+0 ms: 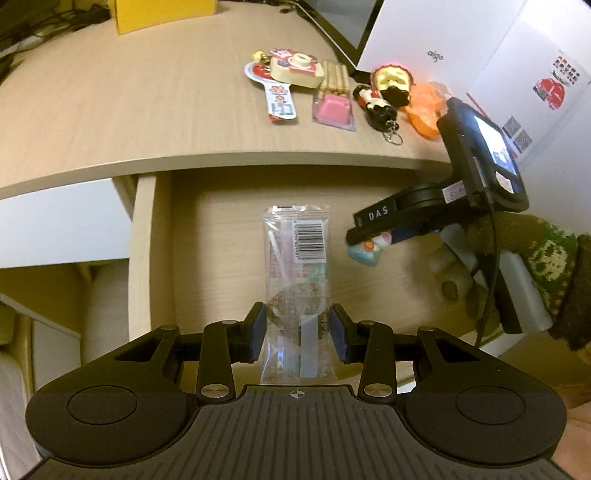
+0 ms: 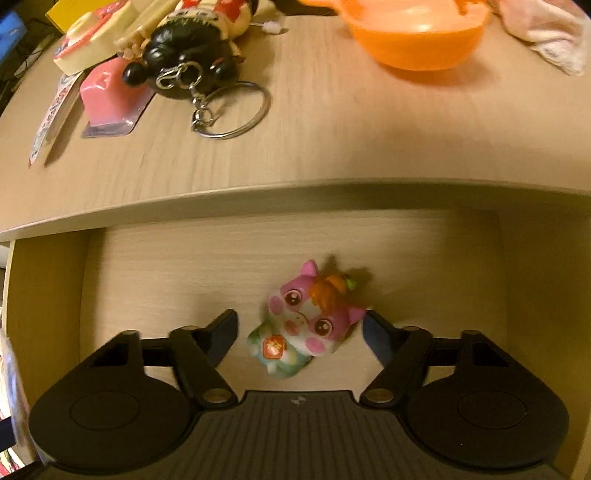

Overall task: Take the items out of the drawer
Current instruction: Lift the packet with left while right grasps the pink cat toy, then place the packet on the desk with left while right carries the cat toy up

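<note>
Clamped in the left gripper [image 1: 298, 332], a clear crinkly snack sachet [image 1: 295, 280] hangs over the wooden drawer [image 1: 221, 229], liable to slide free; at three o'clock the right gripper [image 2: 299, 332] straddles a pink squishy cat toy [image 2: 306, 321], jaws apart with one pad touching; an off-centre squeeze could flick it away.

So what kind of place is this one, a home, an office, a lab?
Probably a home desk or study corner. A light wood desk with an open drawer beneath, a monitor at the back, and small toys and a keychain figure on top.
</note>
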Demonstrator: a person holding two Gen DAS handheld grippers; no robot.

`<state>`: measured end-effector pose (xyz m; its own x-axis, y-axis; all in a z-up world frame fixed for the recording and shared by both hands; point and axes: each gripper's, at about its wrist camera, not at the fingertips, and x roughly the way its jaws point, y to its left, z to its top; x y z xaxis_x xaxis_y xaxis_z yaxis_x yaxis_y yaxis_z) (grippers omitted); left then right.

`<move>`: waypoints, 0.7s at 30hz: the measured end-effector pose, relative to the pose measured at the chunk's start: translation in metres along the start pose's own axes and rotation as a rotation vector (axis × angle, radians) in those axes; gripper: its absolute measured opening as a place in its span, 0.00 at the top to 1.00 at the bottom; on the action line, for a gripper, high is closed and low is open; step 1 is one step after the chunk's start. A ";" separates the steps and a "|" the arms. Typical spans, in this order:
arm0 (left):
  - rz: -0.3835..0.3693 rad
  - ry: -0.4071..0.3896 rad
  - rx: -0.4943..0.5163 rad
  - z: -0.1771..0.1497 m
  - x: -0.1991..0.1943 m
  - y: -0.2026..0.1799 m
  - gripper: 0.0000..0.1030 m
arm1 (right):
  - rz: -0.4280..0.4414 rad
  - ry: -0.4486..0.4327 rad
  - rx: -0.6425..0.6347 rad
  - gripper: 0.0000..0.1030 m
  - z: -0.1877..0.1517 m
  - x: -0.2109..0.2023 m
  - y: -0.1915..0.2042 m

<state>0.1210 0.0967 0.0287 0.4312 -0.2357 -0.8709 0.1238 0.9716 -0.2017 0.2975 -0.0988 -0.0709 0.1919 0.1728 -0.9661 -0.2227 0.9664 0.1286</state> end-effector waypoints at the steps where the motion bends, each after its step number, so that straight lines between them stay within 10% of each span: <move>1: 0.001 -0.001 0.001 -0.001 -0.001 0.000 0.60 | 0.011 0.006 -0.004 0.52 0.000 0.000 0.001; 13: -0.061 0.027 0.045 0.002 0.029 -0.009 0.60 | 0.097 -0.084 -0.026 0.56 -0.050 -0.072 0.011; 21: -0.044 -0.314 0.018 0.087 -0.031 0.007 0.60 | 0.094 -0.398 -0.076 0.56 -0.069 -0.186 0.010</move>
<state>0.1862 0.1094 0.0930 0.6797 -0.2749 -0.6800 0.1627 0.9605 -0.2257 0.1935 -0.1340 0.0946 0.5190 0.3339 -0.7869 -0.3240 0.9287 0.1803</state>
